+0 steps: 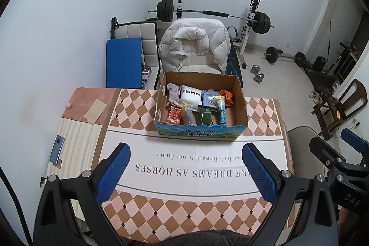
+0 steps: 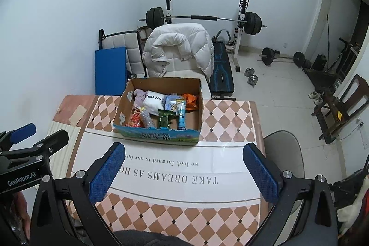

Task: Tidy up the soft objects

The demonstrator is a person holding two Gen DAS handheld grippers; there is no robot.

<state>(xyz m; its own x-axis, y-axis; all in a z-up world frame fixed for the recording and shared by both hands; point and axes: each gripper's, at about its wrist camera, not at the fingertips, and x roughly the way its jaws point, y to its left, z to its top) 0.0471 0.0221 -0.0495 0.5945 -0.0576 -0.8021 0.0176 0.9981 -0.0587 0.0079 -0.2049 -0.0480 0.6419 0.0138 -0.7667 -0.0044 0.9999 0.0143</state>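
Note:
An open cardboard box (image 1: 239,105) (image 2: 121,105) stands on the far half of the table. It holds several soft things: a pale purple cloth (image 1: 173,91) (image 2: 139,96), a white pouch (image 1: 191,95) (image 2: 154,100), a red packet (image 1: 173,116), a green packet (image 1: 206,116) (image 2: 165,120), a blue tube (image 1: 221,111) (image 2: 182,113) and an orange bag (image 1: 227,96) (image 2: 191,101). My left gripper (image 1: 186,168) is open and empty above the near table. My right gripper (image 2: 184,168) is open and empty beside it.
The table (image 1: 138,105) has a checkered cloth with a white printed band. A phone (image 1: 57,149) lies at its left edge. Behind it stand a chair with a white puffy jacket (image 1: 193,43), a blue mat (image 1: 123,61) and a barbell rack (image 1: 253,15). A grey chair (image 2: 283,153) stands at the right.

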